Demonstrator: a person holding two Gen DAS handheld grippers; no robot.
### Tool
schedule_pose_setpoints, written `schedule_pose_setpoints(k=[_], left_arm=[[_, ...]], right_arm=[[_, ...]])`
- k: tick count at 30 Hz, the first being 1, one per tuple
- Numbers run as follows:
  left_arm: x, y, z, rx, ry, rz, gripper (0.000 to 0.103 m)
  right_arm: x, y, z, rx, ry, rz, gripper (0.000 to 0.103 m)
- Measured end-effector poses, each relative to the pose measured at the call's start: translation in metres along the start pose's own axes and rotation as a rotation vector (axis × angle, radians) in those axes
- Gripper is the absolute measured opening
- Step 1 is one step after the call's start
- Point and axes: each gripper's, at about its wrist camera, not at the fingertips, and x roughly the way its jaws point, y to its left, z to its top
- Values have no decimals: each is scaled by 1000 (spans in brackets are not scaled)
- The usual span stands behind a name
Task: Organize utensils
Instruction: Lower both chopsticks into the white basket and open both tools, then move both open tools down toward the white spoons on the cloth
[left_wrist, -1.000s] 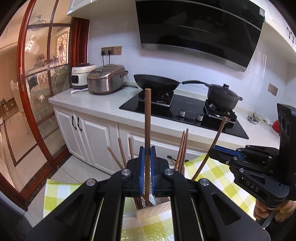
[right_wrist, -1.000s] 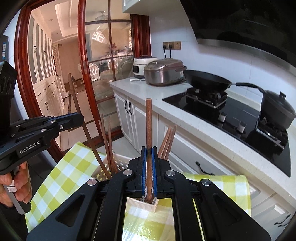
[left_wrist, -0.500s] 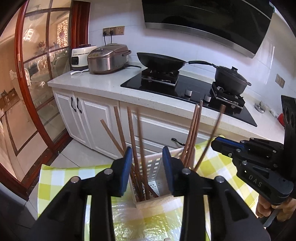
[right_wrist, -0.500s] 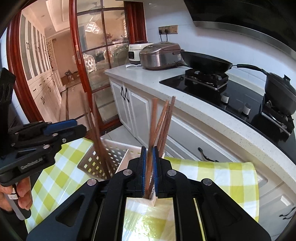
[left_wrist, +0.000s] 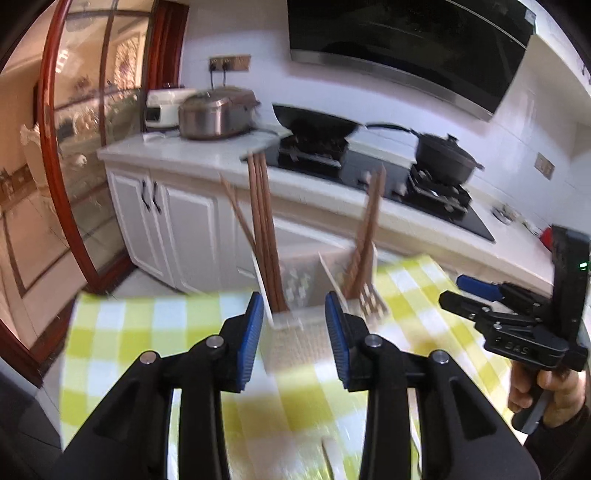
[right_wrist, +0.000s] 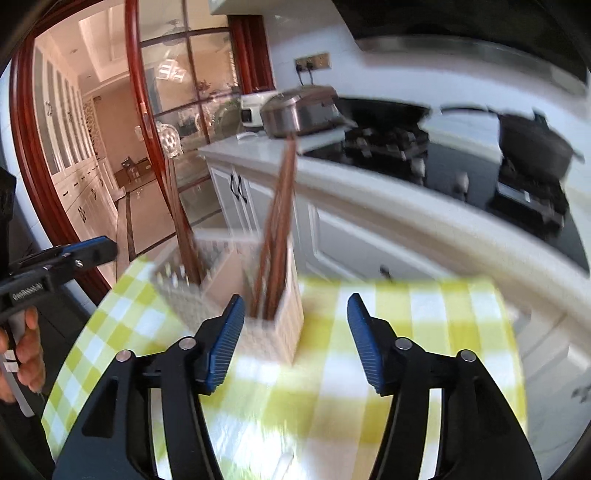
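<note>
- two bundles of long wooden chopsticks (left_wrist: 263, 229) stand in a white perforated holder (left_wrist: 291, 325) with side-by-side compartments, one bundle (right_wrist: 277, 240) in the right-hand compartment and the other in the left.
- the holder sits on a yellow-and-white checked cloth (left_wrist: 155, 332) over the table (right_wrist: 424, 369), toward the far edge of the table, the edge nearest the kitchen cabinets.
- the left tongs (left_wrist: 294, 332) stand apart with nothing between the blue pads; the holder's near wall shows just beyond them, and i cannot tell whether it is touched. their jaws have just been opening.
- the right tongs (right_wrist: 296, 332) gape wider, also empty, the holder's right compartment just ahead of the left pad; their jaws have just been opening too.
- the sticks look light, stiff and smooth, so i judge them easy to lift but prone to slipping or swivelling in a pinch.
- the best hold is likely on the upper half of a stick, above the holder's rim, squeezing across its width so it stays in line with the pads.
- they lean loosely against each other, so pulling one could drag a neighbour along.
- the holder itself looks like thin plastic and light; a sideways nudge could tip it, tall as the sticks stand.
- something thin lies on the cloth near the table's near edge (left_wrist: 327, 454), too blurred to name.
</note>
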Motion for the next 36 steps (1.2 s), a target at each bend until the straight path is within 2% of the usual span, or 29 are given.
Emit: schedule_pose_setpoints(k=[2,6,8,13,22,36], left_arm=[[-1,-1,-27,-8,20,-20,33],[6,-4,-96,-30,115,-70,33],[12,-7,-121,-38,153,-94,30],[26,-5,-155,-100,211,-167,20],[40,-5,-165,-128,243,-211,14],[47,-8,-172,-151,270,-240,15]], right_arm=[[1,-6,-38,38,40,-8,56],[0,-10,-98,64,110,-16,57],[-2,-13,-116,78,134,-6,57],[-12,-18,-138,75,155,-18,57],[-12,-18,-153,71,181,-17,57],[-9,-9,-153,45,190,-11,57]])
